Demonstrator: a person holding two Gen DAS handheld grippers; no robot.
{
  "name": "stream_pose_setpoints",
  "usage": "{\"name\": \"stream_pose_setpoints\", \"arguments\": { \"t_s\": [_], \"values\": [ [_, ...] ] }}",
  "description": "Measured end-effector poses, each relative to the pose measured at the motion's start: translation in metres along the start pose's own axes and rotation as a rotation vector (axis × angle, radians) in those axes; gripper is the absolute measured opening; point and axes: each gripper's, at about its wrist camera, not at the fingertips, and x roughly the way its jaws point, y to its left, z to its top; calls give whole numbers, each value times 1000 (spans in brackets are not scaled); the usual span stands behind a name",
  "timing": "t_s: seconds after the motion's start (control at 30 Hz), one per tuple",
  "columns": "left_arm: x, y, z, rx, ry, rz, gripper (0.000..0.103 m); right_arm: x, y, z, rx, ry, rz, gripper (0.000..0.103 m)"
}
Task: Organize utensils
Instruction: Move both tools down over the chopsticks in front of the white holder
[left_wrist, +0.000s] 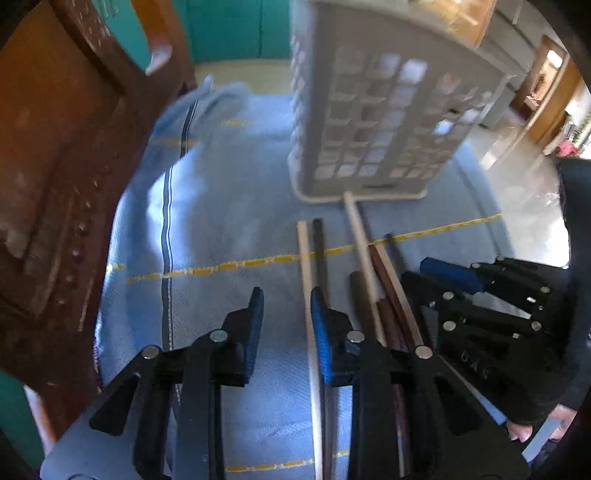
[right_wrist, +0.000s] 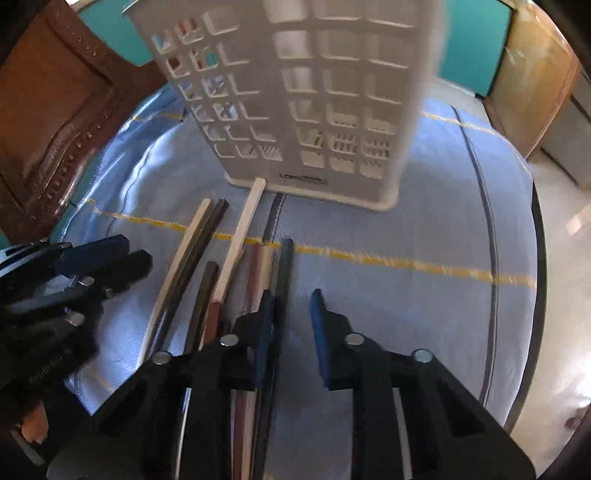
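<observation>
1. The left gripper (left_wrist: 287, 332) hovered low over a blue cloth (left_wrist: 229, 206) with its jaws parted and nothing between them.
2. A pale chopstick (left_wrist: 305, 266) lay on the cloth just inside that gripper's right-hand finger, running away from it toward the white utensil basket (left_wrist: 373, 110); a dark chopstick (left_wrist: 320, 243) lay alongside it.
3. Further to the left gripper's right, more chopsticks (left_wrist: 384, 280), pale and brown, lay bunched together, one pale stick reaching the foot of the basket.
4. The basket stood upright on the cloth ahead of both grippers, its walls a grid of square openings.
5. The right gripper (right_wrist: 291, 332) was likewise released, jaws spread, gripping nothing.
6. In the right wrist view the bundle of chopsticks (right_wrist: 207, 258) lay to the left of and beneath that gripper's left-hand finger, and a dark stick (right_wrist: 285, 266) ran just beside that finger's inner face.
7. The white utensil basket (right_wrist: 295, 92) rose straight ahead of the right gripper, with a pale chopstick's (right_wrist: 243, 225) tip touching its base.
8. A brown wooden chair (left_wrist: 62, 184) stood to the far left of the left gripper, beyond the cloth's edge.
9. Each gripper was visible at the edge of the other's view, the two near one another.
</observation>
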Motion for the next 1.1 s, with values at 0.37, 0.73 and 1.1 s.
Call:
{"name": "stream_pose_setpoints", "arguments": {
  "t_s": [0.37, 0.73, 1.1],
  "values": [
    [25, -8, 0, 9, 57, -8, 21, -8, -32, -11, 90, 17, 7, 7],
    [23, -13, 1, 35, 8, -51, 7, -16, -73, -23, 171, 8, 39, 7],
    [-9, -5, -18, 30, -51, -84, 7, -27, -84, -27, 175, -8, 33, 7]
  ]
}}
